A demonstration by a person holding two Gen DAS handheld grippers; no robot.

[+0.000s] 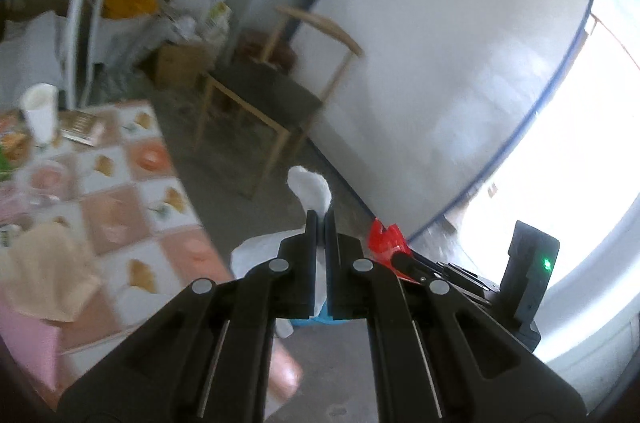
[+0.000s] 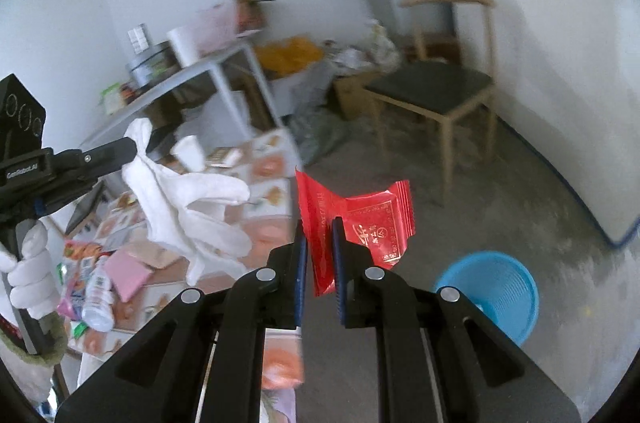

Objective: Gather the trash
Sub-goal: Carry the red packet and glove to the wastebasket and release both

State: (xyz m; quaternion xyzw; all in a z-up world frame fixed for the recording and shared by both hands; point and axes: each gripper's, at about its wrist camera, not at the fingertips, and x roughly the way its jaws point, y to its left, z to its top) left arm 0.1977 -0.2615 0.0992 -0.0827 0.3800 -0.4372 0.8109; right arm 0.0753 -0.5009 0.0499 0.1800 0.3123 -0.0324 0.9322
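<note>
Red foil, printed with gold characters, was seen pinched between the blue-padded fingers of the right gripper (image 2: pixel 320 243): a crumpled red snack wrapper (image 2: pixel 360 223) was held aloft, its upper part fanned out above the fingertips. In the left wrist view a corner of that wrapper (image 1: pixel 384 239) showed just right of the left gripper's tips.

A limp white cloth glove (image 2: pixel 188 207) was clamped by the left gripper (image 1: pixel 321 223), whose two black fingers were pressed nearly together on the fabric; a white tuft (image 1: pixel 310 185) protruded above the tips, and the rest hung down.

A round blue ribbed plastic basket (image 2: pixel 496 291) stood on the grey concrete floor (image 2: pixel 440 191), below and to the right of the wrapper. Left of the basket, a table covered with a pink-and-white checked cloth (image 1: pixel 132 191) was crowded with a white paper cup (image 1: pixel 38 111), a beige rag (image 1: pixel 48 271) and assorted packets. Beyond the basket, a wooden chair with a dark seat (image 2: pixel 436 91) stood near the white wall.
</note>
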